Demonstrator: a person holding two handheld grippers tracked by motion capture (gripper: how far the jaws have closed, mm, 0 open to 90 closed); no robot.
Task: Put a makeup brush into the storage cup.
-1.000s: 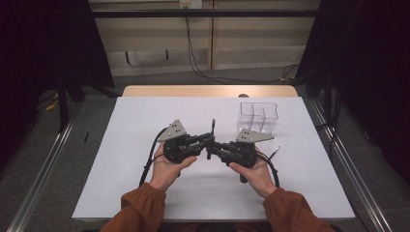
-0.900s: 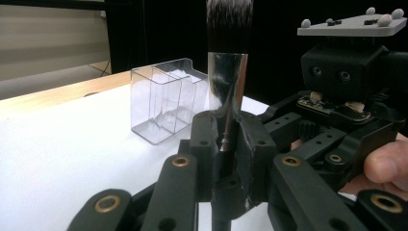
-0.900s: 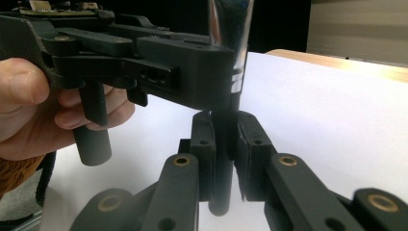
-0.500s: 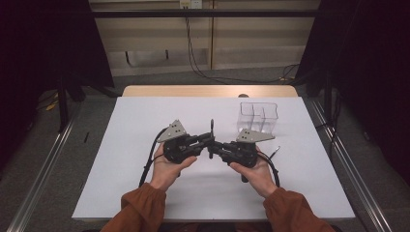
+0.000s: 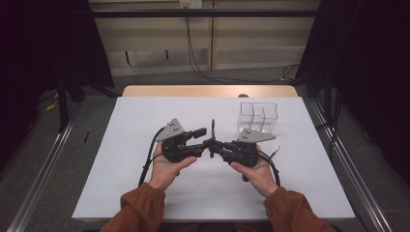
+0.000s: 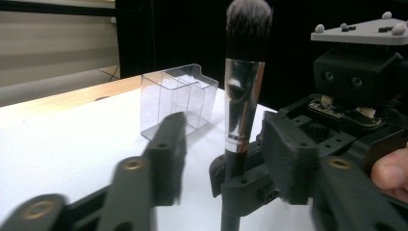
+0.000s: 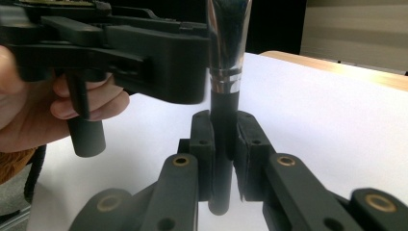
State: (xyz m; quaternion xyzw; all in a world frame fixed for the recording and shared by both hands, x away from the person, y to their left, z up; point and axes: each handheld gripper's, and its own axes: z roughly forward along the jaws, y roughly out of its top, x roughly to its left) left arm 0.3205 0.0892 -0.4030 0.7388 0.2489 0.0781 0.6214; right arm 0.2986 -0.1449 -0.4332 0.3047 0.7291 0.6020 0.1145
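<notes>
The makeup brush (image 6: pixel 244 86) is standing upright between the two tools above the white counter (image 5: pixel 121 174), its handle end cut off in the left gripper view. The right hand-held gripper (image 7: pixel 223 144) is clamping its matte black handle below the shiny metal ferrule. The left hand-held gripper (image 6: pixel 226 144) has just been opening, jaws apart either side of the brush. A clear plastic compartment box (image 5: pixel 258 116) is sitting well behind.

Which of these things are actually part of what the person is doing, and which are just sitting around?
In use:
- makeup brush, upright, clamped by its black handle
- right hand-held gripper, shut on the brush
- left hand-held gripper, jaws just opened, astride the brush
- clear divided organizer, probably where the brush goes

Just there:
- white table
- wall cables
</notes>
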